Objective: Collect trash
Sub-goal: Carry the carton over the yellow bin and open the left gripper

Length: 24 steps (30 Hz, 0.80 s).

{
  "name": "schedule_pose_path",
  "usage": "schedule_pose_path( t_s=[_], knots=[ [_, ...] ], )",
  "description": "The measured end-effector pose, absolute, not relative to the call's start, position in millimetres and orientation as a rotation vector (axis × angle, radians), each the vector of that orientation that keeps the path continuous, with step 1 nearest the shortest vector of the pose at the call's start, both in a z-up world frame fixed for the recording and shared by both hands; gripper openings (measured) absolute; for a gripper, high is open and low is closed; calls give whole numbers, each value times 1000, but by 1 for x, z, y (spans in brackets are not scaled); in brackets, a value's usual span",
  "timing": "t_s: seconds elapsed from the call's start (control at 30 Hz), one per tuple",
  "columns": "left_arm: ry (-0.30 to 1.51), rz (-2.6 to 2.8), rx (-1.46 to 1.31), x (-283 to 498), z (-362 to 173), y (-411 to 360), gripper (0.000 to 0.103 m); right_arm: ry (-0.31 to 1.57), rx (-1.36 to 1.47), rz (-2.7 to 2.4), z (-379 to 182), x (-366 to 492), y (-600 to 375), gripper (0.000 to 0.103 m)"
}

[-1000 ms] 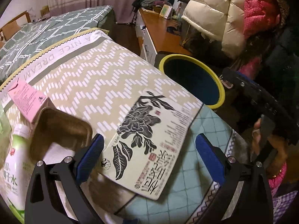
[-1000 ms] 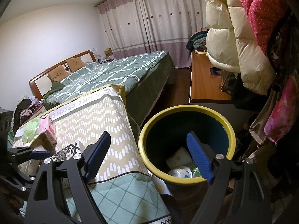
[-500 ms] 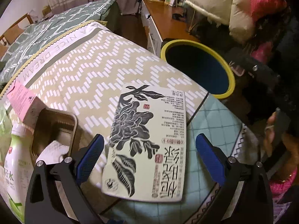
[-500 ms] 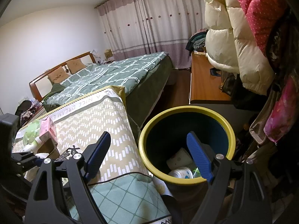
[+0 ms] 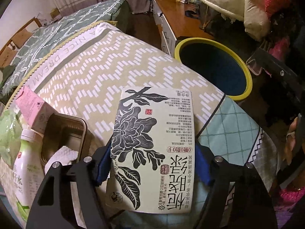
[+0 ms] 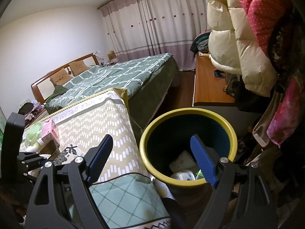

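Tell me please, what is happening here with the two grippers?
Trash is being collected. The left gripper has its fingers on both sides of the flat tea carton lying on the zigzag cloth. The right gripper is open and empty above the yellow-rimmed bin, which already holds some trash.

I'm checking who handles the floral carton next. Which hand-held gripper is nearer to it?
Left. The left hand-held gripper has its fingers on either side of the floral carton; the right hand-held gripper hangs open by the bin.

Home bedroom: bed (image 6: 118,76), curtains (image 6: 152,24), hung coats (image 6: 238,38)
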<state>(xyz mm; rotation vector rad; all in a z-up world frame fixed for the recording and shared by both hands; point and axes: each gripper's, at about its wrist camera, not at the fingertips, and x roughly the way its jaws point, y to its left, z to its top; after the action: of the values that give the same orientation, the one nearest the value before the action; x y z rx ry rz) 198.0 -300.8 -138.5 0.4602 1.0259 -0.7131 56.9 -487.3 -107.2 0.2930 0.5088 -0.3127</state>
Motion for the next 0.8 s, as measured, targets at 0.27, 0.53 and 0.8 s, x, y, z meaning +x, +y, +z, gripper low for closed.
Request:
schedule_pose_path(
  t_s=[0.27, 0.53, 0.8],
  knots=[
    [983, -744, 467, 191, -117, -325, 72, 498, 308, -358, -106, 39, -512, 79],
    [979, -795, 502, 192, -111, -384, 72, 501, 342, -410, -112, 24, -544, 79],
    [977, -826, 524, 207, -110, -453, 72, 489, 366, -470, -114, 7, -579, 79]
  ],
)
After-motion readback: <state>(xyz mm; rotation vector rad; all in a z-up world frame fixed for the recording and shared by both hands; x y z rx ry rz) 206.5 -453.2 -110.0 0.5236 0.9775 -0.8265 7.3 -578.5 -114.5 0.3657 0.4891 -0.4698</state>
